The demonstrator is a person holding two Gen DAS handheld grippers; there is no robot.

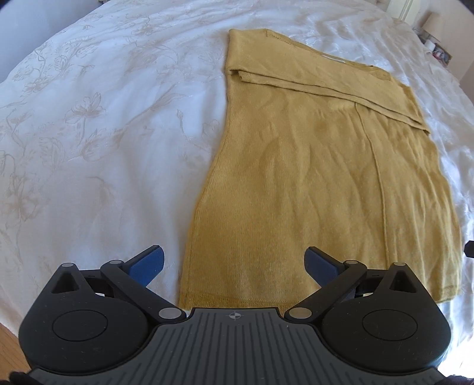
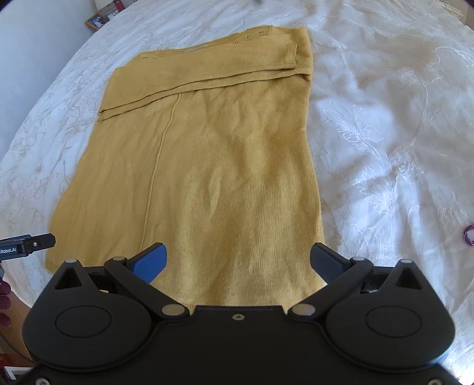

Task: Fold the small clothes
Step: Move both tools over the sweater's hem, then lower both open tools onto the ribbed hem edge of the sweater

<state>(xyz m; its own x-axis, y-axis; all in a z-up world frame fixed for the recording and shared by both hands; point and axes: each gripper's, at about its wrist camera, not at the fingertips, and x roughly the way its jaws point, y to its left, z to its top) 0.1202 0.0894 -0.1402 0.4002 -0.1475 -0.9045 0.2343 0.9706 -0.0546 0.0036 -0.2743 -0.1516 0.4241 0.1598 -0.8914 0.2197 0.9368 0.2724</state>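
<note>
A mustard-yellow knit top [image 1: 311, 177] lies flat on the white bedspread [image 1: 103, 133], its sleeves folded across the upper part. It also shows in the right wrist view [image 2: 213, 177]. My left gripper [image 1: 235, 266] is open and empty, hovering over the near left part of the hem. My right gripper [image 2: 238, 263] is open and empty over the near right part of the hem. The left gripper's side shows at the left edge of the right wrist view [image 2: 26, 245].
The floral-embroidered bedspread [image 2: 385, 133] spreads on both sides of the top. A purple ring [image 2: 469, 235] lies at the right edge. A framed picture [image 2: 96, 20] stands beyond the bed's far left. Wooden floor [image 1: 11, 349] shows below the bed edge.
</note>
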